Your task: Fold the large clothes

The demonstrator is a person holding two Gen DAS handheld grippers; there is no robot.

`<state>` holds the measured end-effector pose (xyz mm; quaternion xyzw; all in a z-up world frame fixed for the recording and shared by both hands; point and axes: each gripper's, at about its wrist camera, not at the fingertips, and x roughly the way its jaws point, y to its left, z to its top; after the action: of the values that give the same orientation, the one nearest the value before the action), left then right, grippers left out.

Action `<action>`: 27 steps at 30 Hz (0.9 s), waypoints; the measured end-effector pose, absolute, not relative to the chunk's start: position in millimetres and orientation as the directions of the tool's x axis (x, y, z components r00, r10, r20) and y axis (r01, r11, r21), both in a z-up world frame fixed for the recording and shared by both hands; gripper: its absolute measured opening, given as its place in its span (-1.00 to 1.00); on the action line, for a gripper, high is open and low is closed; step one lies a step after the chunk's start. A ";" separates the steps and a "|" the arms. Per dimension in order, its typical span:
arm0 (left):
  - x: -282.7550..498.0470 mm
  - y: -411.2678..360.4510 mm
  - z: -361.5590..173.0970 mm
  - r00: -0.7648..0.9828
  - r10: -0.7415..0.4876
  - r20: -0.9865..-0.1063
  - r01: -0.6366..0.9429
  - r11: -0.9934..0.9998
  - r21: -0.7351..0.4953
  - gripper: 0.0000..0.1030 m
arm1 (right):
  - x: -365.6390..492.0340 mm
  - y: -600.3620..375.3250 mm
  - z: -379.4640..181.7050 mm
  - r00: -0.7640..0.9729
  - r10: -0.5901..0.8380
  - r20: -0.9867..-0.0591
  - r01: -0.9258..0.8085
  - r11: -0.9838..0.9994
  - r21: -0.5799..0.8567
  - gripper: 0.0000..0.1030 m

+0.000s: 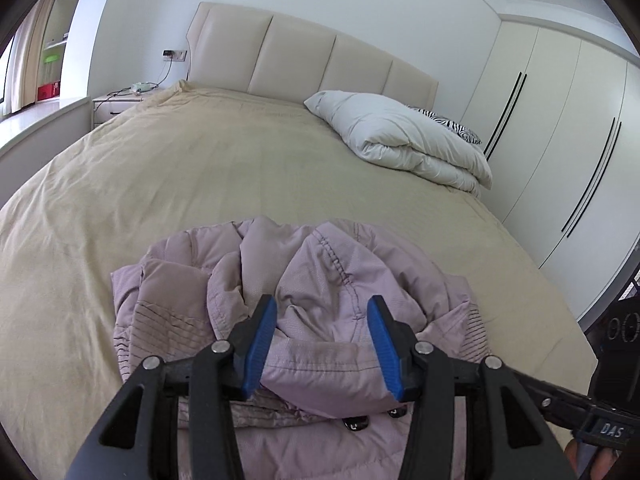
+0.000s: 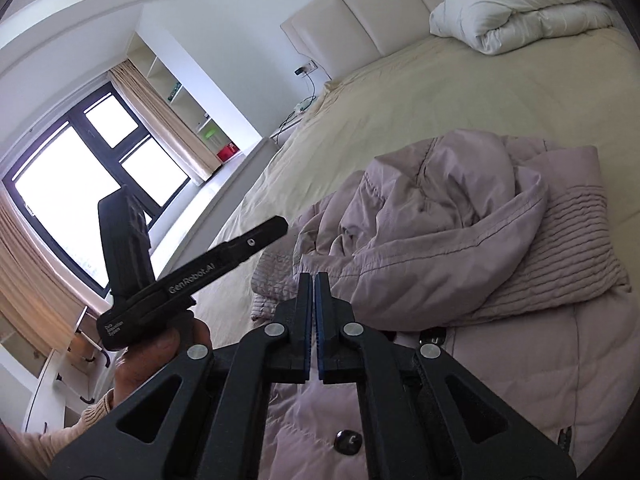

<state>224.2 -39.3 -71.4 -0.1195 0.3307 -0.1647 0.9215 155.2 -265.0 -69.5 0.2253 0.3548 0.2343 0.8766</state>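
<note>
A lilac padded jacket [image 1: 320, 288] lies crumpled on the beige bed [image 1: 200, 168], with ribbed cuffs and dark snap buttons [image 1: 356, 424]. My left gripper [image 1: 322, 312] is open, its blue pads either side of a jacket fold, not closed on it. In the right wrist view the jacket [image 2: 460, 240] fills the right side. My right gripper [image 2: 313, 280] is shut with nothing visibly between its pads, just above the jacket's near edge. The left gripper's body [image 2: 192, 272] and the hand holding it show at left in that view.
A folded white duvet [image 1: 404, 136] and a zebra-print pillow [image 1: 452, 124] lie at the head of the bed by the padded headboard [image 1: 312, 56]. White wardrobe doors [image 1: 560, 140] run along the right. A nightstand [image 1: 116, 106] and window [image 2: 80, 184] are on the left.
</note>
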 end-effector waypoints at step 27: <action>111.4 -10.5 -27.5 0.790 -0.437 -0.431 0.247 0.869 -0.429 -0.02 | 12.3 -197.6 22.0 0.905 0.356 -0.233 -0.358 0.933 0.036 -0.96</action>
<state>111.4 -10.5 -27.5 -0.1779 0.2671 -0.1840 0.9291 12.3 -197.6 22.0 -0.0037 0.1186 0.1830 0.9759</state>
